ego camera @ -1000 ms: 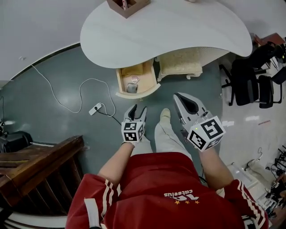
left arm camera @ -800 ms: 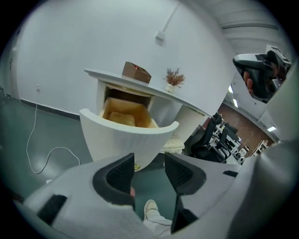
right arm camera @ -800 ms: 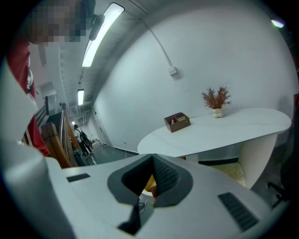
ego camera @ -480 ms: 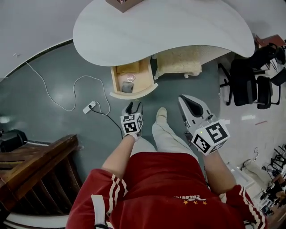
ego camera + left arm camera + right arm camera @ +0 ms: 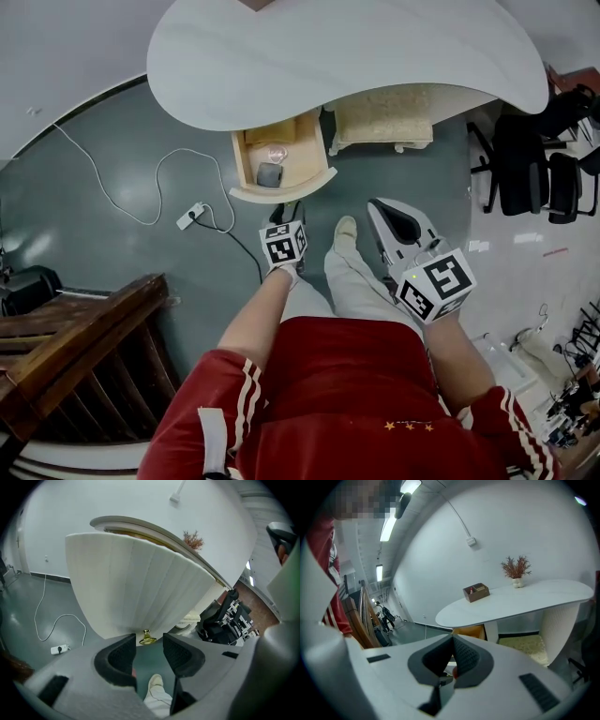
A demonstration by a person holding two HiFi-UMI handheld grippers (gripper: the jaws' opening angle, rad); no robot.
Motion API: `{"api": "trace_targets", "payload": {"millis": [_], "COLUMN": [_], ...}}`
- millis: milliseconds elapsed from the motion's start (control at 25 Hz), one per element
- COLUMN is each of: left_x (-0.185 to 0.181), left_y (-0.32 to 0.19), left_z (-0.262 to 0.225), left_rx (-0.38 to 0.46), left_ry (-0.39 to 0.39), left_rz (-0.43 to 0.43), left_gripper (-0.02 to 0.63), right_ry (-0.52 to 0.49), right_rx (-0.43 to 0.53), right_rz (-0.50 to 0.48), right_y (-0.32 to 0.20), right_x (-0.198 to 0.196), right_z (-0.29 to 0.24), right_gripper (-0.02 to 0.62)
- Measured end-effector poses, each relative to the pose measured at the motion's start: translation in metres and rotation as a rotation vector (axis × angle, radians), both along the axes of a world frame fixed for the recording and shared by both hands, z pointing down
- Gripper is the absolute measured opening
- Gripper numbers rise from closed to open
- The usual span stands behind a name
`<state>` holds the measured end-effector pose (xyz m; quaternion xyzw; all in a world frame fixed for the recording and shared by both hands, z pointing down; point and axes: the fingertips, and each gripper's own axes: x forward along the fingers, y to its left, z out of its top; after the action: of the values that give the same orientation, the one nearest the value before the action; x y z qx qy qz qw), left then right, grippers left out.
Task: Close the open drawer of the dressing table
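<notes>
The dressing table has a white curved top. Its drawer stands pulled out, wooden inside, with small items in it. My left gripper hangs just in front of the drawer's curved front. In the left gripper view that ribbed white front fills the frame, and its brass knob sits just beyond the tips of the left gripper. Its jaws have just been closing a little but stay open with nothing between them. My right gripper hangs shut to the right; in its own view the right gripper faces the table and drawer.
A white cable and power strip lie on the grey floor left of the drawer. A wooden stair rail is at lower left. A cream stool sits under the table, black chairs at right. The person's shoe is between the grippers.
My left gripper has sunk and come closer to the drawer front. The right gripper has lowered slightly. The drawer stays open.
</notes>
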<state>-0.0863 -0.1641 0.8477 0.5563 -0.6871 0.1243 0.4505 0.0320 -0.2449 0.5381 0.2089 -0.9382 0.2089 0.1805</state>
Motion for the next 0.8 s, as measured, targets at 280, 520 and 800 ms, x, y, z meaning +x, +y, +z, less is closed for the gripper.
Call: {"api": "trace_targets", "payload": {"millis": [280, 520, 800], "left_x": [-0.002, -0.002, -0.008], "left_y": [0.001, 0.0, -0.013], "left_z": [0.003, 0.002, 0.002], "left_rx": [-0.044, -0.034, -0.009], "left_ry": [-0.045, -0.078, -0.16], "left_rz": [0.0, 0.052, 0.153], "left_gripper": [0.103, 0.103, 0.103], "right_ry": [0.002, -0.001, 0.013], "right_rx": [-0.041, -0.031, -0.015], "right_rz": [0.022, 0.019, 0.027], "right_y": [0.0, -0.006, -0.018], "right_x": [0.001, -0.003, -0.004], "right_z": [0.015, 0.016, 0.022], "right_gripper": [0.003, 0.003, 0.003]}}
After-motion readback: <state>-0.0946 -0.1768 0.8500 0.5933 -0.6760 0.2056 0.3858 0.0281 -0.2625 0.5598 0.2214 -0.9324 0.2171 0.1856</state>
